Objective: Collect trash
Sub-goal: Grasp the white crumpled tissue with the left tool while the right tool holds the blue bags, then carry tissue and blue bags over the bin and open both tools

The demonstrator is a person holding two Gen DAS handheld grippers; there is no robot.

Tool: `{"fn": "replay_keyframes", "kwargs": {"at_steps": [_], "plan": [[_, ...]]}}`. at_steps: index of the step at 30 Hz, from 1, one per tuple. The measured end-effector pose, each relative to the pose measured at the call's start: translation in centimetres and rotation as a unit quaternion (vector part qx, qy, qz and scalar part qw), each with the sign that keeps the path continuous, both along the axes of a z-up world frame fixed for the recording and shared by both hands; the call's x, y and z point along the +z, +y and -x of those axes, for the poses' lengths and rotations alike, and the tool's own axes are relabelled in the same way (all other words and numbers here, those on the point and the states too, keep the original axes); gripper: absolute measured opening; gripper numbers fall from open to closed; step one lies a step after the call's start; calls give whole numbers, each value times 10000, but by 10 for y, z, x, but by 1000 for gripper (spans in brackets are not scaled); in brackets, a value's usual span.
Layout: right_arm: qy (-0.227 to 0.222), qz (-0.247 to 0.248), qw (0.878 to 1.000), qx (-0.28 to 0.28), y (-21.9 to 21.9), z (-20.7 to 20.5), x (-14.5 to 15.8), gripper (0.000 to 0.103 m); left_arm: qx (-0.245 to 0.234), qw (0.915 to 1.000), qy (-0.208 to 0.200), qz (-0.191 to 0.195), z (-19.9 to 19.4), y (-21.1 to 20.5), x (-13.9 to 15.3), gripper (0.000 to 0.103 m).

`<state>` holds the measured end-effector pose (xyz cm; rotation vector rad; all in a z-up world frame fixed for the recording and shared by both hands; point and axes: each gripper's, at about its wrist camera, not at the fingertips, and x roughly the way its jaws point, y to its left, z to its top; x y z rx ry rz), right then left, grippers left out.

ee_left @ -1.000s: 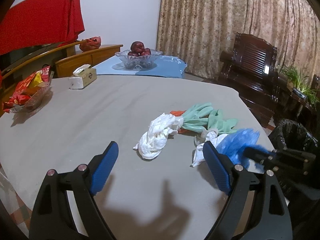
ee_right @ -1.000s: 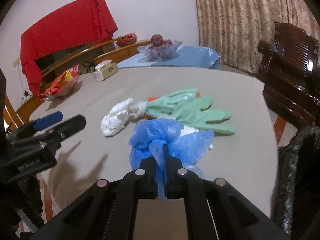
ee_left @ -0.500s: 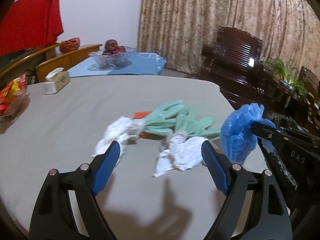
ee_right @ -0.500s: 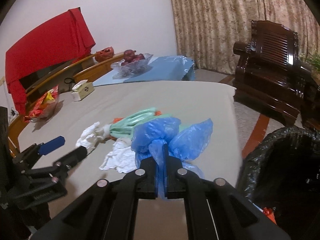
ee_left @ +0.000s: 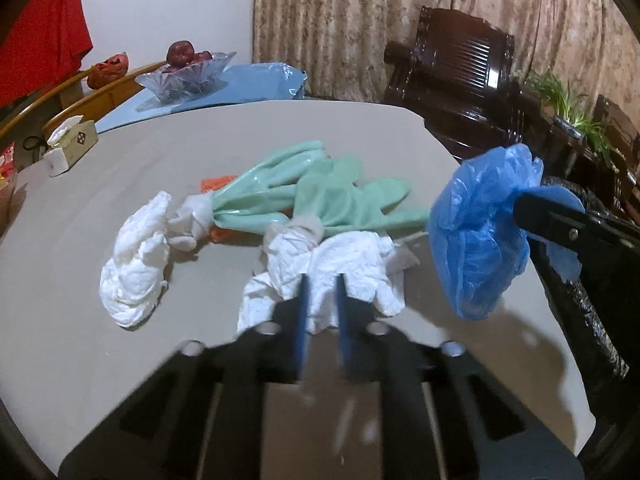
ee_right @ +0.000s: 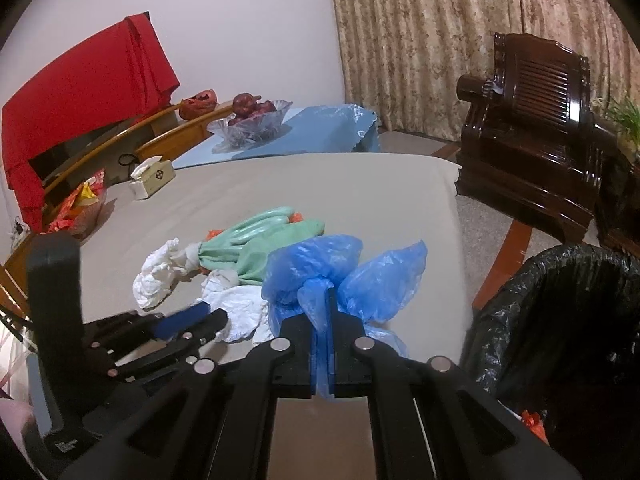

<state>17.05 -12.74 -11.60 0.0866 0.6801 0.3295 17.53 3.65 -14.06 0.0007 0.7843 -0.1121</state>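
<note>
Left gripper [ee_left: 322, 300] just clamped down onto the near edge of the crumpled white tissue [ee_left: 328, 264] on the grey table [ee_left: 120, 360], blue pads pressing paper between them. Right gripper [ee_right: 322, 304] clenched on the knot of the blue plastic bag [ee_right: 344, 276], held off the tabletop near the black-lined trash bin [ee_right: 560, 320]. Behind the tissue, green rubber gloves [ee_left: 320, 196] lying flat, second white tissue wad [ee_left: 136, 264] just left of them.

We see a matt cloth-covered desk [ee_left: 120, 360], crumpled white paper [ee_left: 344, 264], glossy green rubber gloves [ee_left: 280, 192], and thin crinkled blue plastic bag [ee_right: 348, 276].
</note>
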Motion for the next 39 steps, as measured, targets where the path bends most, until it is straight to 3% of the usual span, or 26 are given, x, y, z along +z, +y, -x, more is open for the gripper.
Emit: {"fn": "replay_keyframes", "kwargs": {"at_steps": [2, 9, 11, 13, 17, 18, 19, 20, 23, 39], "plan": [[-9, -29, 10000, -14, -2, 0, 0, 4, -62, 9999, -86, -29, 4, -2, 4, 0], [-10, -88, 10000, -46, -5, 2, 2, 4, -96, 9998, -179, 19, 10, -7, 8, 4], [-13, -80, 10000, -55, -6, 2, 2, 4, -2, 10000, -76, 20, 5, -7, 3, 24], [-7, -89, 9999, -80, -7, 1, 2, 4, 93, 10000, -18, 23, 1, -5, -1, 37], [22, -80, 9999, -112, -10, -1, 0, 4, 143, 9995, 266, 115, -12, -5, -8, 46], [35, -79, 9999, -113, -10, -1, -1, 4, 139, 9992, 345, 131, -15, -6, -10, 45], [60, -67, 9999, -111, -10, -1, -3, 4, 133, 9991, 380, 134, -16, -6, -12, 36], [78, -57, 9999, -111, -9, -1, -4, 4, 136, 9991, 392, 126, -17, -6, -12, 18], [185, -47, 9998, -105, -7, -3, -10, 4, 65, 9992, 350, 181, -14, -4, -10, 4], [-29, -243, 9997, -52, -21, 11, 10, 3, -126, 9968, -639, 467, 40, -5, 63, 3]]}}
